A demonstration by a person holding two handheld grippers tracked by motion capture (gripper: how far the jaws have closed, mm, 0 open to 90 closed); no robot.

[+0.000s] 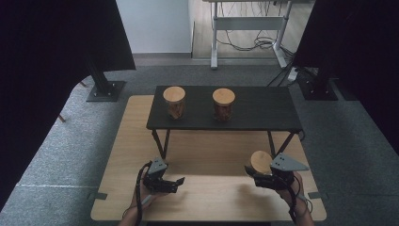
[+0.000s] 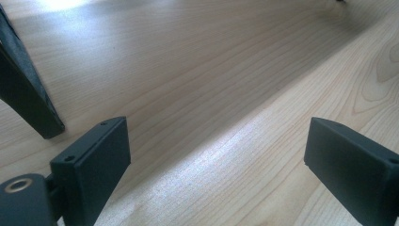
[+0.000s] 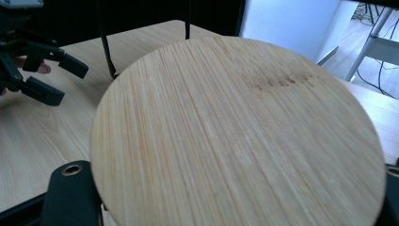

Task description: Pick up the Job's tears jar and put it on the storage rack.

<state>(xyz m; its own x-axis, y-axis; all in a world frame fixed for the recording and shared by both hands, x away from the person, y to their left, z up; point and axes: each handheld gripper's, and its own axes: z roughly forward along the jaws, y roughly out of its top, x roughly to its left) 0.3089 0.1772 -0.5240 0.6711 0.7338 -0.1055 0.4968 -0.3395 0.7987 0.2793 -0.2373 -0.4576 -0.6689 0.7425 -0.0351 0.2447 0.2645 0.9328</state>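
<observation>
Two glass jars with round bamboo lids, one on the left (image 1: 174, 102) and one on the right (image 1: 223, 104), stand on a low black bench (image 1: 263, 110). My right gripper (image 1: 257, 176) is shut on a third bamboo-lidded jar (image 1: 261, 161) above the table's front right. In the right gripper view its lid (image 3: 235, 136) hides the body, with a jaw at each side of it and my right gripper (image 3: 235, 200) below. My left gripper (image 1: 178, 182) hovers open at the front left. Nothing but bare wood lies between its jaws in the left gripper view (image 2: 216, 155).
The bench stands on a light wooden table (image 1: 211, 150), and one black bench leg (image 2: 23, 94) is close to my left jaw. Dark curtains and stand bases flank the table. A desk frame with cables (image 1: 249, 28) is far behind it.
</observation>
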